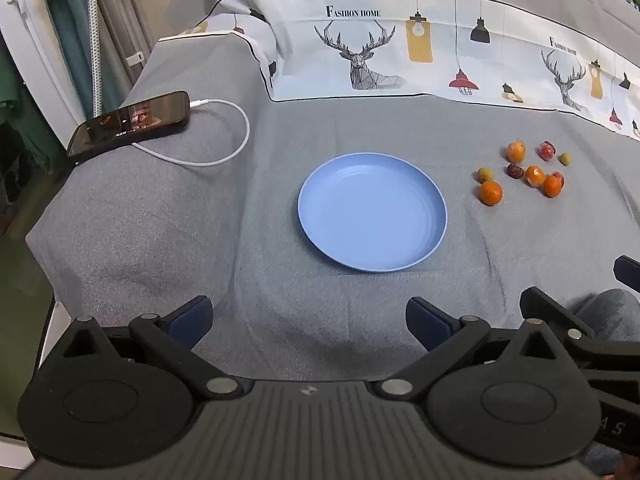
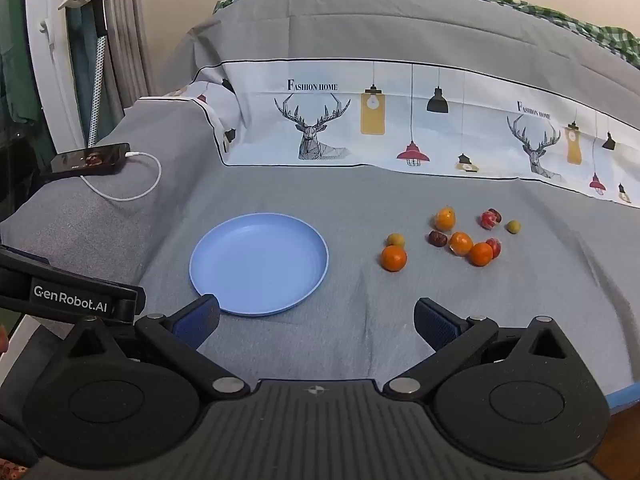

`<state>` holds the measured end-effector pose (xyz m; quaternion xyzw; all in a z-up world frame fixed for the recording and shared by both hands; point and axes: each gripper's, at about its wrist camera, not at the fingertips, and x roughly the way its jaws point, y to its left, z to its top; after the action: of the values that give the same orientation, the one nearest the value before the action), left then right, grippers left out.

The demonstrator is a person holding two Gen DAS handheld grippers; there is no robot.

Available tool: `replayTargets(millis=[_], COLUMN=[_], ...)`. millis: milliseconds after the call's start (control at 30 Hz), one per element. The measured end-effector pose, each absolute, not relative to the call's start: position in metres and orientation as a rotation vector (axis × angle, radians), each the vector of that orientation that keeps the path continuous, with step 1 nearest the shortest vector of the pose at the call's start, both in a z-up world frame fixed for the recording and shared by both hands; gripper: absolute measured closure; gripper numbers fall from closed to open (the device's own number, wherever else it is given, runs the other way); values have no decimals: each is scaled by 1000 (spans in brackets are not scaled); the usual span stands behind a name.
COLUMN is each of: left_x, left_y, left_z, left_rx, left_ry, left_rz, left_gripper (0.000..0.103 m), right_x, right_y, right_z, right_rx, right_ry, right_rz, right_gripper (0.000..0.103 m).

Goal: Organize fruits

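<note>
1. The bed point(image 2: 280, 192) is soft under its grey cover: pressing down on it near the blue plate point(image 2: 208, 264) could tilt the plate, and fruit set in it would roll out.
2. The plate is empty and lies left of the fruits, well apart from them; each carry crosses bare cloth, so a weak grip could drop fruit that rolls toward the bed's edge.
3. The fruits point(image 2: 460, 240) lie in a loose cluster, several touching; closing on one could nudge its neighbours away.
4. The nearest orange point(image 2: 394, 258) is round and smooth, so it could squirt out of a pinch that is off-centre.
5. Both the left gripper point(image 1: 308, 322) and the right gripper point(image 2: 316, 322) have their fingers spread fully apart and hold nothing; they hover side by side and could collide when reaching.
</note>
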<state>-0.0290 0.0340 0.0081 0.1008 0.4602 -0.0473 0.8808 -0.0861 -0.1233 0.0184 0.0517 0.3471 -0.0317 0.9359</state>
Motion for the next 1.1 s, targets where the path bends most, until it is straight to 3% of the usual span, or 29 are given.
replayTargets(millis=[467,1100], left_x=[-17,41], left_y=[8,-107], left_z=[5,-22], left_rx=[253,356], left_ry=[976,1013], left_rz=[-115,-253], left_gripper=[0,0], right_x=[-77,-47], right_y=[-149,-258], right_z=[2,-57], right_rx=[212,332], right_ry=[744,758], right_rz=[-113,-400], right_gripper=[1,1])
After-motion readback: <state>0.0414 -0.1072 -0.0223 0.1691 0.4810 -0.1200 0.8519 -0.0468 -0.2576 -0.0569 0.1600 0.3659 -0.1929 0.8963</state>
